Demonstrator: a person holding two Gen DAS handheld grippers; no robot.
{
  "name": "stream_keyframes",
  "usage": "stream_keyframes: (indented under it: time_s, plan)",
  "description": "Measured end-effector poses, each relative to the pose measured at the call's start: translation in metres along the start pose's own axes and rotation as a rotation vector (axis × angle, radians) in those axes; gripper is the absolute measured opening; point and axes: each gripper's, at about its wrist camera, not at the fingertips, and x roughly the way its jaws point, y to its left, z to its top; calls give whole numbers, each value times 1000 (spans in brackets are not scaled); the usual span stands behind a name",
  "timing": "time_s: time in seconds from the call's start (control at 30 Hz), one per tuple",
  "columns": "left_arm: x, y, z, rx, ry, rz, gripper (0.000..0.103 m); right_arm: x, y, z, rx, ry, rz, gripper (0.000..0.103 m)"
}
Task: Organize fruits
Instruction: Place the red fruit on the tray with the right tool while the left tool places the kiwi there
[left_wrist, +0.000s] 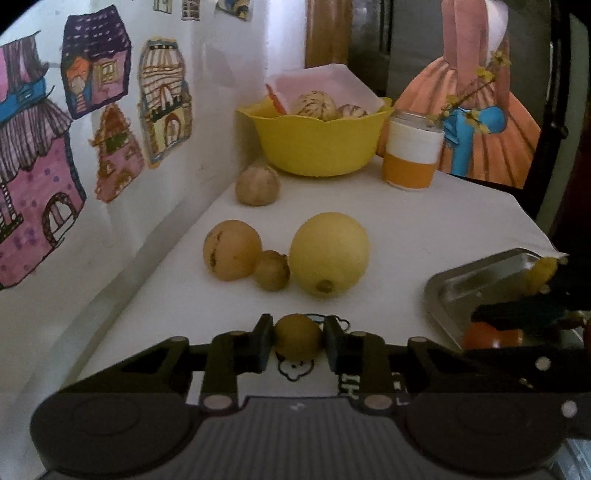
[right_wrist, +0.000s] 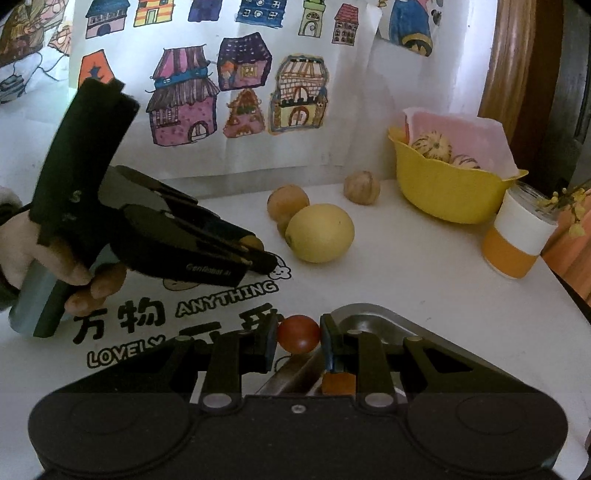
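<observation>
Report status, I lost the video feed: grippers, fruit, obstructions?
Left gripper shut on small yellow-brown fruit. Right gripper shut on cherry tomato, over metal tray. Nothing in the way.

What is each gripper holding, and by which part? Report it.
The left gripper clamps a small round yellow-brown fruit across its sides. The right gripper clamps a small round red fruit across its sides.

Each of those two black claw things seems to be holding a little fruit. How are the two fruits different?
The left gripper holds a small yellow-brown fruit; the right gripper holds a small red fruit, so colour is the clearest difference. The yellow-brown fruit looks dull, the red fruit smooth and shiny. The yellow-brown fruit is over the white tablecloth, the red fruit at the edge of a metal tray. Both are round and pinched between two fingers.
</observation>
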Motion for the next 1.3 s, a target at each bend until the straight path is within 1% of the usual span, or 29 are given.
stream_keyframes:
  time_s: [0.23,0.33,0.5,0.67,0.8,1.03,1.17,1.3]
  plan:
    - [-12,-9,-7,-11,17,-22,32,-9,2,1,7,-15,-12,26]
    - [-20,-14,-10,-23,27,-48,32,-21,2,-2,18,-26,-23,26]
    - [-39,-32,-14,-23,19,-91,32,-47,3,-11,34,-37,-52,26]
    - [-60,-57,-16,-11,3,-139,32,-76,5,-27,62,-41,-90,27]
    - [-75,-80,-19,9,-5,-185,32,-101,4,-46,99,-43,-122,27]
    - [-92,-118,-30,47,-1,-262,32,-125,-2,-83,159,-20,-170,26]
    - [-95,-133,-36,71,11,-280,32,-133,-4,-95,185,-38,-164,26]
    - [-93,-141,-42,87,31,-278,32,-134,-4,-103,198,-41,-151,26]
